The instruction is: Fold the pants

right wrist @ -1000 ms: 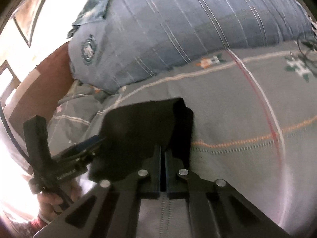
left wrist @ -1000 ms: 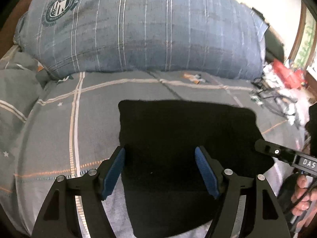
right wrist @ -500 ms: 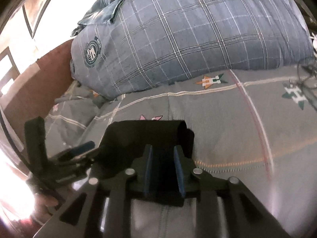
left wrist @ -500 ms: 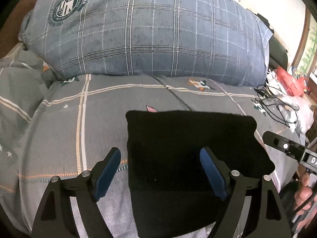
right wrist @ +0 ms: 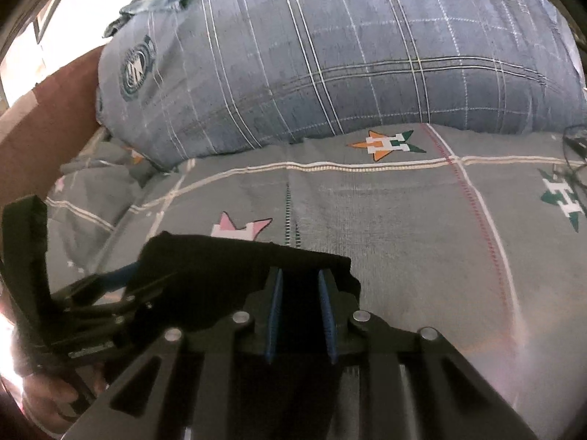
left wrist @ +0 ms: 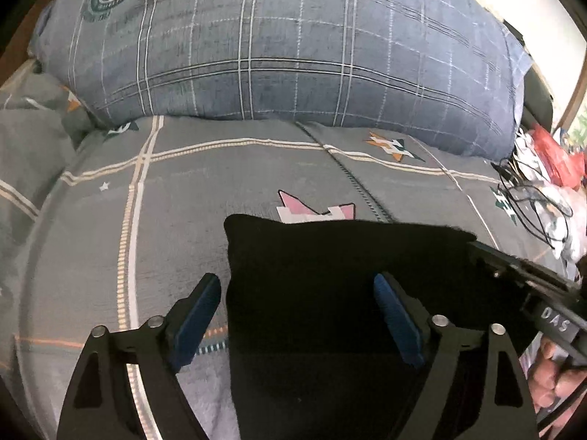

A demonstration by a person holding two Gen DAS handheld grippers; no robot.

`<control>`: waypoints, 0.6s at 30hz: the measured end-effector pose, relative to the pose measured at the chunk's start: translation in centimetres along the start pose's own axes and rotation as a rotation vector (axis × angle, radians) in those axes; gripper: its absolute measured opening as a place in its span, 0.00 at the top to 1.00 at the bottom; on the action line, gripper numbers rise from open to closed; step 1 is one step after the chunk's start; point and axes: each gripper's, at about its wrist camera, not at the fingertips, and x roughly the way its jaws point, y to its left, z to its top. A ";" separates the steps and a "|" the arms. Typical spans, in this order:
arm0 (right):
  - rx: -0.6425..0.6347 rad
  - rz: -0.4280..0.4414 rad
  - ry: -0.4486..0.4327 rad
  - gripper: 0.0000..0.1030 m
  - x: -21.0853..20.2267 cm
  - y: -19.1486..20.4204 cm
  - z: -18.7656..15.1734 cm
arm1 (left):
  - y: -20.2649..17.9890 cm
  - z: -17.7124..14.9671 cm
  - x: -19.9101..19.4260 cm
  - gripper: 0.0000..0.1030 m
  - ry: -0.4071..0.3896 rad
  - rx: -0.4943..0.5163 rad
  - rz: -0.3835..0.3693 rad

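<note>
The black pants [left wrist: 330, 275] lie folded into a compact rectangle on the grey bedspread [left wrist: 183, 190]. My left gripper [left wrist: 297, 289] is wide open, its blue pads either side of the pants' left edge, holding nothing. My right gripper [right wrist: 299, 286] is open a little, its pads apart over the pants' right end [right wrist: 234, 260], gripping nothing. The right gripper shows at the right in the left wrist view [left wrist: 528, 286]. The left gripper shows at the left in the right wrist view [right wrist: 110, 286].
A big blue plaid pillow [left wrist: 293, 47] lies across the bed's far side. Cables and clutter [left wrist: 543, 190] sit at the bed's right edge. A brown headboard [right wrist: 44, 110] stands at the left. A crumpled grey quilt [left wrist: 25, 146] lies at the left.
My right gripper opened from shut and let the pants go. Both grippers pulled back toward me, so the pants now sit lower in view, exposing the pink star on the spread.
</note>
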 end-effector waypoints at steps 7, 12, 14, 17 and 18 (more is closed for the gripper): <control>0.020 0.028 0.001 0.80 0.2 -0.5 0.4 | 0.2 0.3 0.8 0.12 -0.010 -0.007 -0.002; 0.031 0.037 -0.035 0.77 -2.6 -0.2 -0.2 | -0.1 -0.4 -0.7 0.13 -0.021 0.000 0.009; 0.016 0.042 -0.041 0.75 -3.9 0.2 -0.6 | -0.3 -0.6 -1.3 0.13 -0.025 0.007 0.009; -0.014 0.041 -0.040 0.74 -4.9 1.0 -1.2 | -0.4 -1.0 -2.4 0.13 -0.037 0.011 0.007; -0.025 0.041 -0.039 0.73 -5.2 1.3 -1.4 | -0.5 -1.2 -2.8 0.13 -0.041 0.011 0.007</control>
